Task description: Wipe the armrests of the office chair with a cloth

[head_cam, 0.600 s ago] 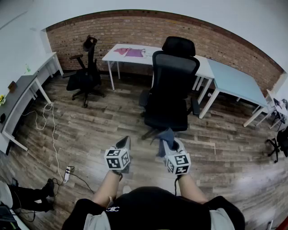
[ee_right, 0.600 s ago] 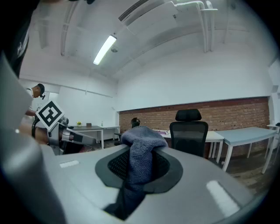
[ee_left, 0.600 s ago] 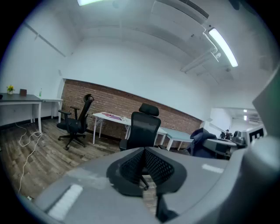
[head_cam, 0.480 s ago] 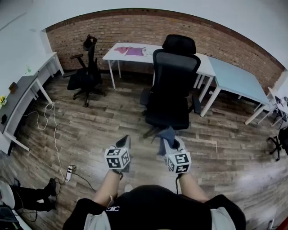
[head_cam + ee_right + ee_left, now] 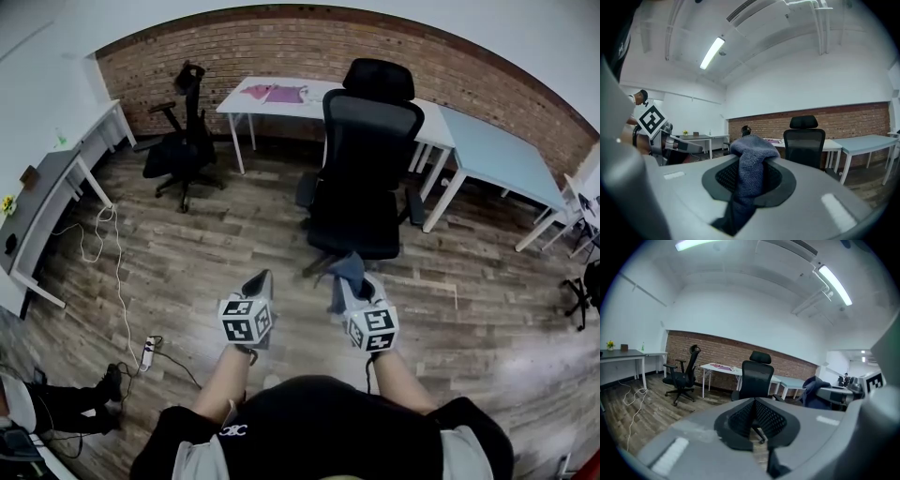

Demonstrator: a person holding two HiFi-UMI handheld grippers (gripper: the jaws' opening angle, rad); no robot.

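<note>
While the office chair (image 5: pixel 367 150) sits at 12 o'clock, step closer.
Right gripper (image 5: pixel 354 289) pinches cloth (image 5: pixel 749 161); left gripper (image 5: pixel 261 284) pressed together, empty. Wipe armrest (image 5: pixel 307 191) flat.

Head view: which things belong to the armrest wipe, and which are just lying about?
Job:
- cloth, with the right gripper shut on it
- near office chair and its armrests

Lying about:
- second chair at the left
- pink items on the white desk
- power strip and cable on the floor
</note>
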